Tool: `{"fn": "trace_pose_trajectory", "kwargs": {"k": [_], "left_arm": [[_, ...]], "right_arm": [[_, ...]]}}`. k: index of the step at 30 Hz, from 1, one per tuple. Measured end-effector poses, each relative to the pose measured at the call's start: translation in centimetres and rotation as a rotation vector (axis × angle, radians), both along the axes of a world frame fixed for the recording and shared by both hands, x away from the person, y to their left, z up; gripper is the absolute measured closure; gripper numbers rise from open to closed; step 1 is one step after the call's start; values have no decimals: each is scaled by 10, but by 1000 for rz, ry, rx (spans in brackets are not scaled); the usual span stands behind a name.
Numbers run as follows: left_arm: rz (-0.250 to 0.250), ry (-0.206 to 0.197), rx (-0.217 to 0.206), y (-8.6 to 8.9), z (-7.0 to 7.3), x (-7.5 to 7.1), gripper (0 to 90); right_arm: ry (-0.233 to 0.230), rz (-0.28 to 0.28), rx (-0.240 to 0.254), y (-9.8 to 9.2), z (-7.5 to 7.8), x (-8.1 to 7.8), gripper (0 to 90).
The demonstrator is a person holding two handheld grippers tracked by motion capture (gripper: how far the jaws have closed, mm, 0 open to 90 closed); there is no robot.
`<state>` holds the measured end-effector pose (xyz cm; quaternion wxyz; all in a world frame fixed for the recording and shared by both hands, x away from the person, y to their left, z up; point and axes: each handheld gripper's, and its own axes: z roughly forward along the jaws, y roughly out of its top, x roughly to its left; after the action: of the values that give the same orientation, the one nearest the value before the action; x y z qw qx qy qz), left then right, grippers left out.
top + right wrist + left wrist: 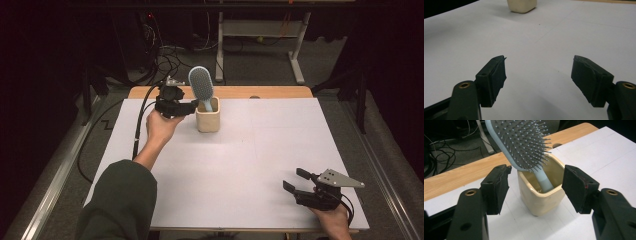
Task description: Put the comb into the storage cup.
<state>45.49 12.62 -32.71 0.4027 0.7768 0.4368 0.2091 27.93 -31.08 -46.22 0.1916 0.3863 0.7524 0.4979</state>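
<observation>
**Hairbrush standing in the cup, both grippers open**

White paper covers your table (235,165), with a strip of bare wood showing along the far edge and a dark room full of cables behind it. Your hairbrush (201,86), pale blue with grey bristles, stands handle-down in the cream square cup (208,120) near the far edge, left of centre; its head leans out over the rim toward the far left. In the left gripper view the handle rests against the cup's inner wall.

Your left gripper (191,108) sits just beside the cup on its left, held level. Its jaws stand apart on either side of the cup in its own view, and the pads touch neither the cup nor the brush.

Your right gripper (294,181) rests well apart at the near right corner, low over the paper, with its jaws spread wide and nothing between them.
</observation>
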Motion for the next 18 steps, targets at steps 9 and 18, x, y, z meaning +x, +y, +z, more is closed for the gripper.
{"fn": "trace_pose_trajectory", "kwargs": {"k": [9,18], "left_arm": [[-11,-18,0,2,2,-7,381],[-17,-22,-5,6,4,-12,381]], "right_arm": [[1,-1,1,0,0,0,283],[4,-1,-1,0,0,0,283]]}}
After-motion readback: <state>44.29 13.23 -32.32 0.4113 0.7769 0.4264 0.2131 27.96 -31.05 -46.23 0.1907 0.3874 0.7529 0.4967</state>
